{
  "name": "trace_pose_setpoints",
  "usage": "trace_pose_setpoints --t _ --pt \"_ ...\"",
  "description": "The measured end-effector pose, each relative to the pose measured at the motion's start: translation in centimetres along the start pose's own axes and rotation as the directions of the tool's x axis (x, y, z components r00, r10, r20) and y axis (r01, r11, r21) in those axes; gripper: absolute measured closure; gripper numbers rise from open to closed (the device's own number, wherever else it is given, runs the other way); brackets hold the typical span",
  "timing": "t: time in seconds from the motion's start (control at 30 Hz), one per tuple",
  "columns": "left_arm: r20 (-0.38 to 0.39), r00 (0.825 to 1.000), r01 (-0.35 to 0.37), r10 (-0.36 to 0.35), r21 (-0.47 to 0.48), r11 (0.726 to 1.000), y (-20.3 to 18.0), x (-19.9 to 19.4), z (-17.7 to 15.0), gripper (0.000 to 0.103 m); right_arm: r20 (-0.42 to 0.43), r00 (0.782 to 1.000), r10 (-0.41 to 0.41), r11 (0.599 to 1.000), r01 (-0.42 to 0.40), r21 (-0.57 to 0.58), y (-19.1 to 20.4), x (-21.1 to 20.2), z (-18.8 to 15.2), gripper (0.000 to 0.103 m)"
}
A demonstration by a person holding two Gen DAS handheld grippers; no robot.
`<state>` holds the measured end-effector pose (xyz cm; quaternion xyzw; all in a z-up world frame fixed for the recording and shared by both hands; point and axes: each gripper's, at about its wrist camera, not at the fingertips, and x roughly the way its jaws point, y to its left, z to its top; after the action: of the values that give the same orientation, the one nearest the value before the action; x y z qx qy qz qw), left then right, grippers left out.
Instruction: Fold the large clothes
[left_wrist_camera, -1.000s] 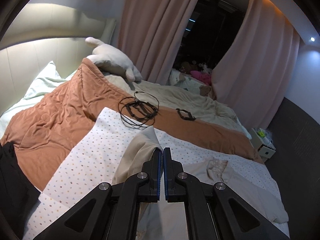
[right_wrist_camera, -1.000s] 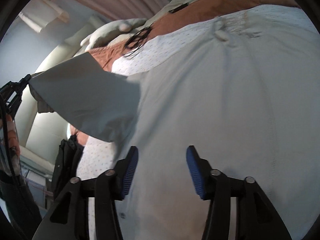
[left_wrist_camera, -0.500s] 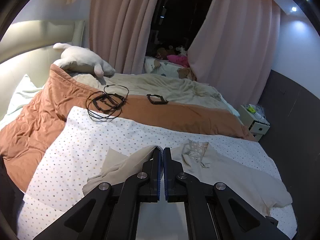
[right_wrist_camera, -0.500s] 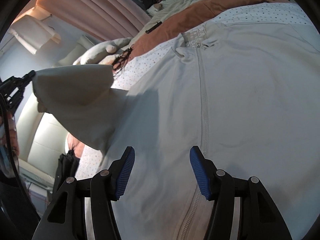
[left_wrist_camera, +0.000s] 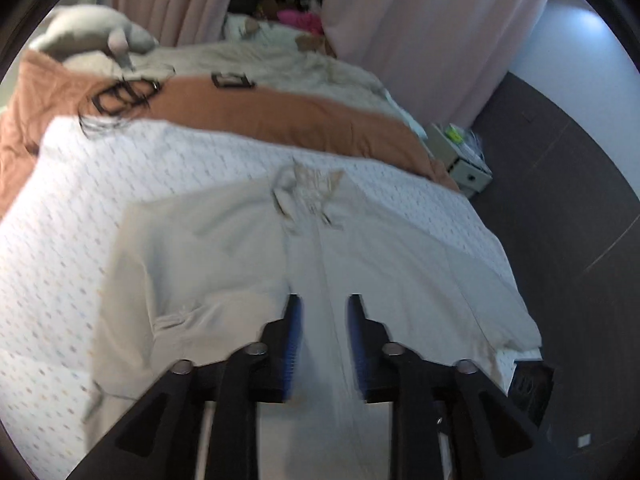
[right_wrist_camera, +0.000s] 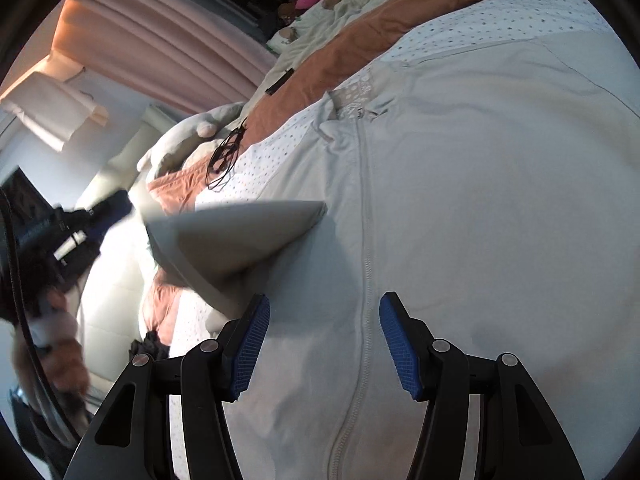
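Note:
A large pale beige zip-front jacket (left_wrist_camera: 224, 248) lies spread on a dotted white sheet (left_wrist_camera: 60, 216) on the bed, collar (left_wrist_camera: 308, 192) at the far side. My left gripper (left_wrist_camera: 323, 320) is open and empty just above the jacket's front, over the zipper line. In the right wrist view the same jacket (right_wrist_camera: 500, 208) fills the frame, its zipper (right_wrist_camera: 366, 240) running down the middle. Its left sleeve (right_wrist_camera: 240, 236) is in mid-air, folding over the body. My right gripper (right_wrist_camera: 324, 344) is open and empty, low over the jacket's lower front.
An orange quilt (left_wrist_camera: 260, 116) and a beige blanket lie beyond the sheet, with black cables (left_wrist_camera: 120, 100) and a plush toy (left_wrist_camera: 92, 36). Pink curtains hang behind. A small white nightstand (left_wrist_camera: 460, 156) stands by the dark wall on the right.
My left gripper has opened and let go of the sleeve it held raised; the sleeve is dropping across the jacket. The left camera has tilted down toward the jacket. My right gripper stayed open.

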<state>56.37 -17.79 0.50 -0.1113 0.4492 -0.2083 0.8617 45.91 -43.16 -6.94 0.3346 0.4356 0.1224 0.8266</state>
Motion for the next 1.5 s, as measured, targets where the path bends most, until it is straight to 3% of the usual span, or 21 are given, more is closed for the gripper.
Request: trace_pose_setpoints --t 0.07,0.13,0.27,0.4,0.47,0.53,0.83,0.97,1.1,1.27,1.5 --pt "-0.011 1.0 0.001 -0.001 -0.01 1.0 -0.1 0.4 -1.3 0.032 0.011 1.0 -0.016 1.0 0.016 0.012 -0.4 -0.7 0.2 0.045" --pt "-0.008 1.0 0.01 -0.01 -0.021 1.0 0.2 0.0 -2.3 0.026 0.032 0.999 -0.032 0.999 0.031 0.028 -0.7 -1.5 0.3 0.045" --pt "0.016 1.0 0.002 -0.001 -0.048 0.999 1.3 -1.7 -3.7 0.026 0.038 0.999 -0.031 0.999 0.029 0.031 -0.2 -2.4 0.1 0.045" --pt "0.067 0.992 -0.101 0.104 -0.056 0.993 2.9 -4.3 -5.5 0.026 0.028 0.999 -0.035 0.999 0.036 -0.014 1.5 -2.6 -0.4 0.045" --pt "0.085 0.988 -0.125 0.131 -0.071 0.99 4.0 -5.4 -6.4 0.026 0.022 0.999 -0.037 0.999 0.038 -0.039 2.5 -2.4 -0.7 0.036" --pt "0.097 0.984 -0.139 0.148 -0.093 0.986 5.2 -6.2 -7.3 0.026 0.029 0.999 -0.04 0.997 0.042 -0.066 3.8 -2.4 -1.1 0.03" --pt "0.161 0.966 -0.164 0.201 -0.213 0.963 11.1 -8.8 -10.5 0.026 0.008 0.998 -0.059 0.978 0.06 -0.202 9.0 0.3 -3.1 0.029" --pt "0.146 0.963 -0.196 0.228 -0.205 0.959 12.7 -8.5 -10.6 0.039 -0.019 0.999 -0.042 0.968 0.035 -0.249 10.8 2.5 -4.0 0.029" --pt "0.163 0.96 -0.194 0.229 -0.205 0.959 14.7 -8.4 -11.3 0.041 -0.039 0.998 -0.048 0.952 0.033 -0.304 13.0 4.9 -4.9 0.03" --pt "0.116 0.977 -0.146 0.181 -0.262 0.954 18.5 -6.8 -12.3 0.066 -0.073 0.994 -0.08 0.937 0.05 -0.347 14.8 8.6 -6.1 0.03" --pt "0.105 0.986 -0.087 0.132 -0.355 0.931 22.6 -6.0 -12.2 0.07 -0.117 0.977 -0.178 0.895 0.112 -0.432 15.9 13.8 -8.2 0.03"
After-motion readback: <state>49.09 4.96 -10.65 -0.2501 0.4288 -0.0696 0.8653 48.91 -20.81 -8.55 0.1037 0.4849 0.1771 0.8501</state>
